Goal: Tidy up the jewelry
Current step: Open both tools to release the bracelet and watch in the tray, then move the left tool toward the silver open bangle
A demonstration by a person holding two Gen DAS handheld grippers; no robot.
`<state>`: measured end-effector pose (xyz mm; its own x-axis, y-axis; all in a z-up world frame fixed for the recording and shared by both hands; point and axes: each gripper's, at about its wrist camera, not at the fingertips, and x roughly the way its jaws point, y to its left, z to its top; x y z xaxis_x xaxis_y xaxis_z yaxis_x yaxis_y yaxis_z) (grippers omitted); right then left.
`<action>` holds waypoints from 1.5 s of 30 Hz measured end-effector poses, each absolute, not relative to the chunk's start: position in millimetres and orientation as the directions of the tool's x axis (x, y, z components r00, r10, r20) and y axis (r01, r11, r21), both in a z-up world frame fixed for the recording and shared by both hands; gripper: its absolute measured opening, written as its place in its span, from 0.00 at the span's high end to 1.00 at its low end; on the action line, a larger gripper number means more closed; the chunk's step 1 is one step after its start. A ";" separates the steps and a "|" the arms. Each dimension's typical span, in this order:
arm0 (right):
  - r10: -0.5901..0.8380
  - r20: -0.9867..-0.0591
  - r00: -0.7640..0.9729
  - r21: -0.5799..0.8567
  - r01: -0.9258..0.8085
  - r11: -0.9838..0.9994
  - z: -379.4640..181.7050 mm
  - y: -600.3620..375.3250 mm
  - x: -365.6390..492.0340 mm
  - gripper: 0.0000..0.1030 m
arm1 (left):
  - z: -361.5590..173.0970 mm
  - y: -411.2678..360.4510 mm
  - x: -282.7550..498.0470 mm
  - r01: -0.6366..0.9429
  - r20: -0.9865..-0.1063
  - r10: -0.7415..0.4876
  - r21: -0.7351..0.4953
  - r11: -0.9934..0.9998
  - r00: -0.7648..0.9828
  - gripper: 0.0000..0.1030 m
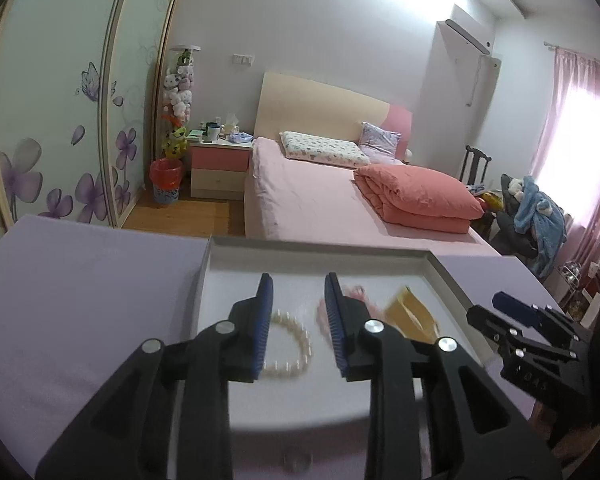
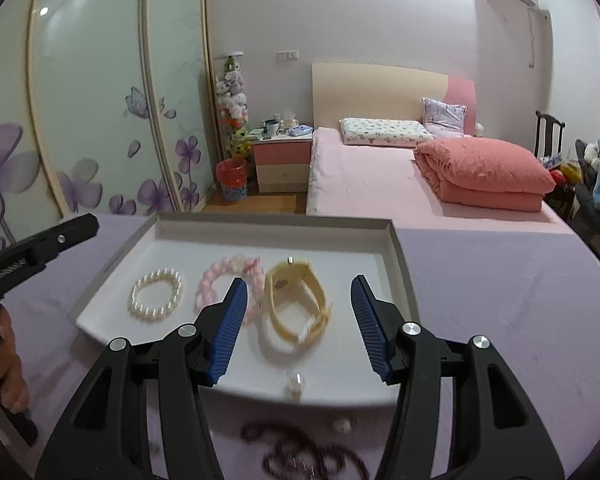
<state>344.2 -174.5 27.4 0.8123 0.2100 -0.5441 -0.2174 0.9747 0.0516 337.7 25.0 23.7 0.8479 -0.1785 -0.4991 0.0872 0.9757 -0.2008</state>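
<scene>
Sorting step underway: white tray (image 2: 396, 256) already has pearl bracelet (image 2: 155, 295), pink bracelet (image 2: 212, 280) and yellow band (image 2: 300, 300) in a row. Dark bead string (image 2: 300, 456) lies on the purple tabletop (image 2: 500, 300) just outside the tray's near edge. Right gripper (image 2: 298, 320) hovers over the band, jaws wide, empty. Left gripper (image 1: 298, 324) likewise open, empty, above the pearls. Next likely: drop back, pinch the bead string.

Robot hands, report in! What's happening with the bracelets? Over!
Left gripper open, empty. Right gripper open, empty. Pearl bracelet, pink bracelet, yellow band in white tray. Dark beads outside tray.
</scene>
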 end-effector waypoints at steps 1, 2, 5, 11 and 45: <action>0.210 -0.544 0.812 0.048 -0.220 0.974 27.9 -176.1 336.9 0.46 | 23.2 25.2 329.4 0.090 -0.499 -0.179 -0.198 0.976 0.848 0.71; 0.211 -0.545 0.811 0.047 -0.222 0.974 28.6 -178.4 327.1 0.46 | 22.0 25.1 315.7 0.094 -0.500 -0.181 -0.194 0.976 0.847 0.69; 0.210 -0.556 0.805 0.045 -0.223 0.974 27.5 -184.4 301.1 0.46 | 18.6 25.4 286.5 0.106 -0.504 -0.194 -0.198 0.974 0.842 0.65; 0.203 -0.575 0.793 0.020 -0.234 0.972 19.8 -190.8 242.1 0.46 | 6.9 17.1 228.5 0.139 -0.518 -0.231 -0.210 0.968 0.824 0.58; 0.205 -0.639 0.742 0.126 -0.161 0.979 -23.4 -218.2 179.5 0.46 | -64.5 -77.0 255.6 0.175 -0.803 -0.098 0.007 0.985 0.588 0.21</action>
